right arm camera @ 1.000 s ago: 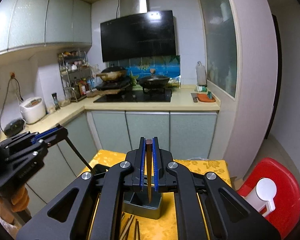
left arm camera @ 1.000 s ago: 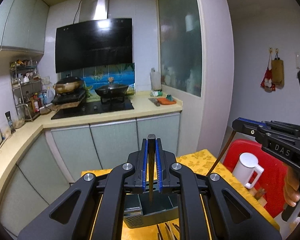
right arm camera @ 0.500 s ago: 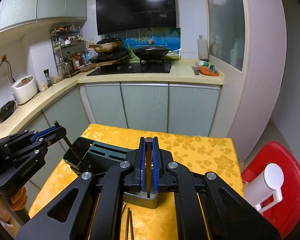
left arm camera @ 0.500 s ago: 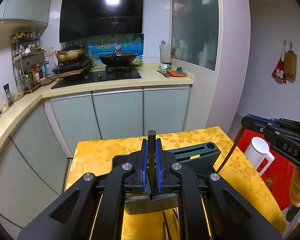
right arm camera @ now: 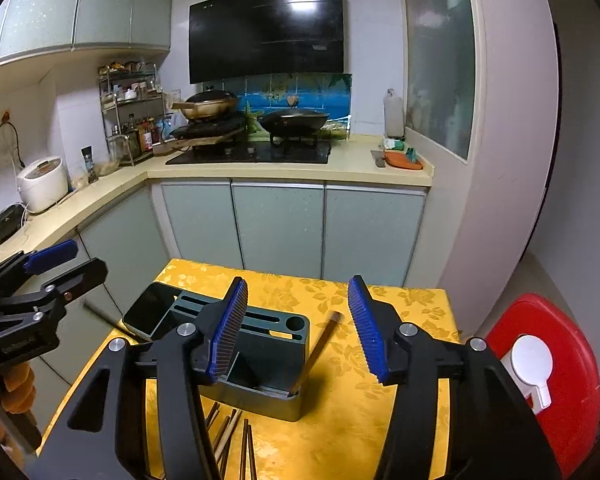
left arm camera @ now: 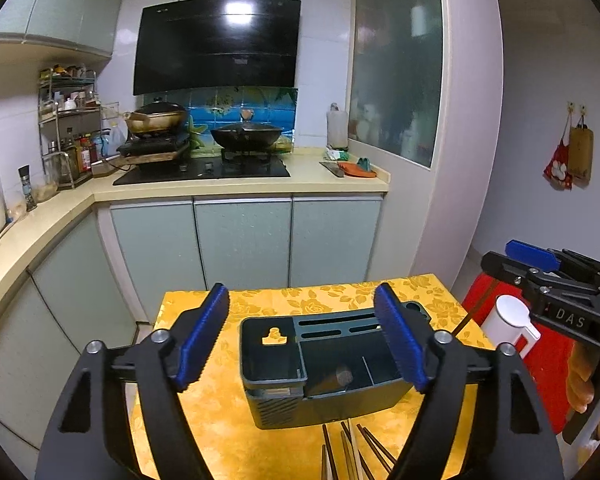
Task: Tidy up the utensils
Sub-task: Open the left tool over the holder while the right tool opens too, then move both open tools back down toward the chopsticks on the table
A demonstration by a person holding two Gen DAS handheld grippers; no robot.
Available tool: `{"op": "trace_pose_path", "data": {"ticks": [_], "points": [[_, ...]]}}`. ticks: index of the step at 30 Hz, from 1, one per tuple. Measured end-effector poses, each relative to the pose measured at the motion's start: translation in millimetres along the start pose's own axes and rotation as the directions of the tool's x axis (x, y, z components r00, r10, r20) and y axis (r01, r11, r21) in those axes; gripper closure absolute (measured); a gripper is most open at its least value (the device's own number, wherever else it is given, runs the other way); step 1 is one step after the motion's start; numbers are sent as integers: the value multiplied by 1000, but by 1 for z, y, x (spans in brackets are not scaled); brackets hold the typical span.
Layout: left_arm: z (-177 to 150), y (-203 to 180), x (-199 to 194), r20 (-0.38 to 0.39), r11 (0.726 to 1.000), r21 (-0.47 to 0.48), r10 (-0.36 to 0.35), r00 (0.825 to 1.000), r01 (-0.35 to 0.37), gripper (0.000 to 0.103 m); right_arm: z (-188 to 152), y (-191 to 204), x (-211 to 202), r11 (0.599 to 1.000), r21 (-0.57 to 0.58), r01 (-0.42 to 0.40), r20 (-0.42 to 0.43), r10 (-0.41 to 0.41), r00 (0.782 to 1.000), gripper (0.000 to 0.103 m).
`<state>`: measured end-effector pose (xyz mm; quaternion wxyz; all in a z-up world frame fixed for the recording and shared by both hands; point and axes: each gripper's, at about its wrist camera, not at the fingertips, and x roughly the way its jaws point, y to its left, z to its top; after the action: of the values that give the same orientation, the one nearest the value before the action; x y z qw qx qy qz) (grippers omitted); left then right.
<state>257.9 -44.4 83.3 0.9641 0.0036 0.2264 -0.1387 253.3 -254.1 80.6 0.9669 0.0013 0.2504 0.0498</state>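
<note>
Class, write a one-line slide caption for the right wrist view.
Open right tool above the holder, a chopstick leaning inside.

A utensil holder (left arm camera: 320, 376) stands on a small table (left arm camera: 260, 296), with loose chopsticks (left arm camera: 352, 448) lying on the table in front of it. One chopstick (right arm camera: 316, 354) leans inside the holder's right compartment. A phone (right arm camera: 150, 310) lies at the holder's left. Right of the table sits a stool (right arm camera: 560, 364) bearing a mug (right arm camera: 532, 364). Behind the table run cabinets (left arm camera: 244, 236) topped by a stove (left arm camera: 204, 168)

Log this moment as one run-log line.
left gripper: open, empty | right gripper: open, chopstick released into organizer | loose chopsticks remain
</note>
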Motion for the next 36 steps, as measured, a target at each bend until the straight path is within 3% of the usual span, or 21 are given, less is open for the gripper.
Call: {"op": "trace_pose_path", "data": {"ticks": [7,11,16,29,36], "points": [[-7,7,-20,20,1000,-6,15,1000,-15,26,-1,-4,-28,1000,-6,25,47,-24,999,51],[-11,11,-39,51,1000,-11,22,998,-22,21,-5,-6,-52,999,-18,39,99,-37,994,44],[-25,15,-64,80,999,-15,52,995,-51,18,-19,-5,-74,999,-25,47,132,-43,990,43],[-86,7,-109,93,991,40,126,988,-130,16,-91,0,-103,997,-12,73,137,-71,988,41],[-134,8,-118,45,983,50,175,984,-177,16,-145,5,-111,995,-20,101,108,-98,989,35]]}}
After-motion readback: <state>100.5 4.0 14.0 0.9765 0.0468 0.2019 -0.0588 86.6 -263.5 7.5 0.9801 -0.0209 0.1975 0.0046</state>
